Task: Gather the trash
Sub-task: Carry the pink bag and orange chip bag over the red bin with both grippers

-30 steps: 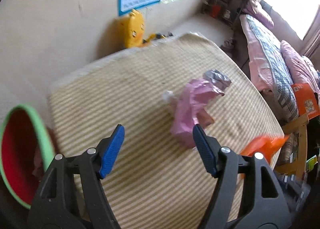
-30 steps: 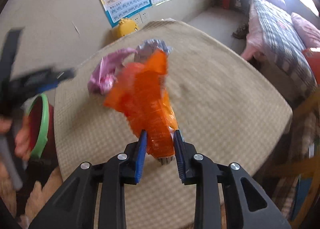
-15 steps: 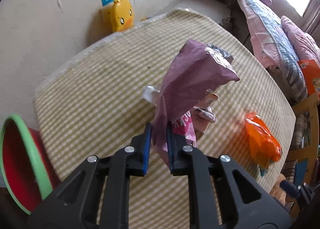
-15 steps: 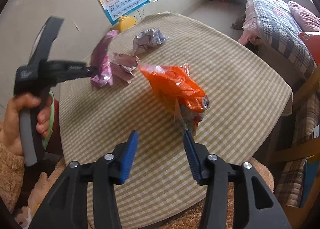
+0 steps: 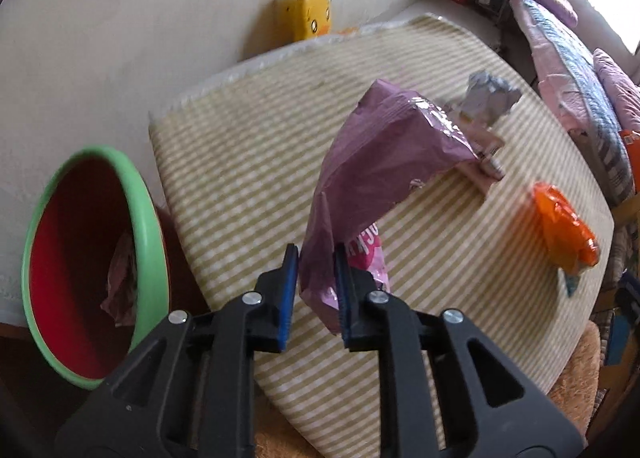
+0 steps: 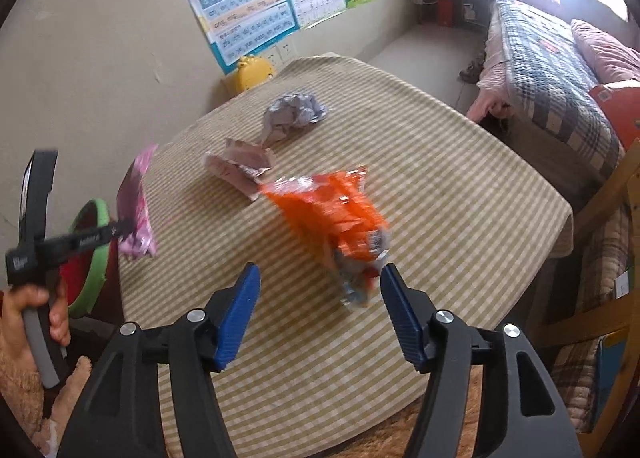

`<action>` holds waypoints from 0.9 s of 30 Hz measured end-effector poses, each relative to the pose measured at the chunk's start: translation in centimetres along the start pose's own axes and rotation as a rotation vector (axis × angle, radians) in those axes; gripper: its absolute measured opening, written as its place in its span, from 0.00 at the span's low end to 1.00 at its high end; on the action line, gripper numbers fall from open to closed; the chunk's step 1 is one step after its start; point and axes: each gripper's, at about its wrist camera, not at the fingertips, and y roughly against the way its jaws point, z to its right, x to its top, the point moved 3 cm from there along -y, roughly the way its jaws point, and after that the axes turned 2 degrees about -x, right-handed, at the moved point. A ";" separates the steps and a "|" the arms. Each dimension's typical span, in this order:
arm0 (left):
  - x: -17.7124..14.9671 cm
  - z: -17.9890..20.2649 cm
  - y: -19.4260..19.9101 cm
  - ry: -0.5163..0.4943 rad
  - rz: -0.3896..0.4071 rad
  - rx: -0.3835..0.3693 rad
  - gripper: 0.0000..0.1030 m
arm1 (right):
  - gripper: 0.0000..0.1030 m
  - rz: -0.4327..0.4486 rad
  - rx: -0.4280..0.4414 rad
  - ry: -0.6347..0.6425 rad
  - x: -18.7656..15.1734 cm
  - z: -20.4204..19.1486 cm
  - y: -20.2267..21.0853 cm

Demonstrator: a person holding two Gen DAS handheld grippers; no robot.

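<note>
The pink wrapper point(image 5: 372, 162) was glossy, crinkled plastic film, like the orange wrapper point(image 6: 332, 214). The tablecloth point(image 6: 440, 186) was matt woven cloth; the bin point(image 5: 152, 226) had a smooth plastic rim.

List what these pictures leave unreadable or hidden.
- Crumpled scrap in the red, green-rimmed bin, left wrist view: shaded, unidentifiable.
- Orange foil wrapper, right wrist view: motion-blurred print.
- Pink plastic snack bag, left wrist view: lettering folded, hidden behind the left hand-held gripper.
</note>
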 end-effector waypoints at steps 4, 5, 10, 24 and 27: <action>-0.3 0.2 -0.6 -0.027 -0.002 0.010 0.45 | 0.65 -0.001 -0.018 -0.008 0.7 1.1 -0.4; -0.2 0.3 -0.7 -0.039 0.004 0.017 0.45 | 0.65 -0.003 -0.019 -0.007 0.9 1.2 -0.5; 0.5 0.7 -2.3 -0.079 -0.013 0.038 0.53 | 0.67 -0.020 0.011 -0.016 1.9 1.6 -1.7; 0.3 -0.3 -0.9 -0.040 0.053 0.056 0.26 | 0.72 -0.153 0.057 -0.067 2.6 1.6 -7.8; 0.5 -1.2 1.2 -0.006 0.097 0.053 0.26 | 0.39 -0.146 0.068 -0.095 2.1 1.6 -7.8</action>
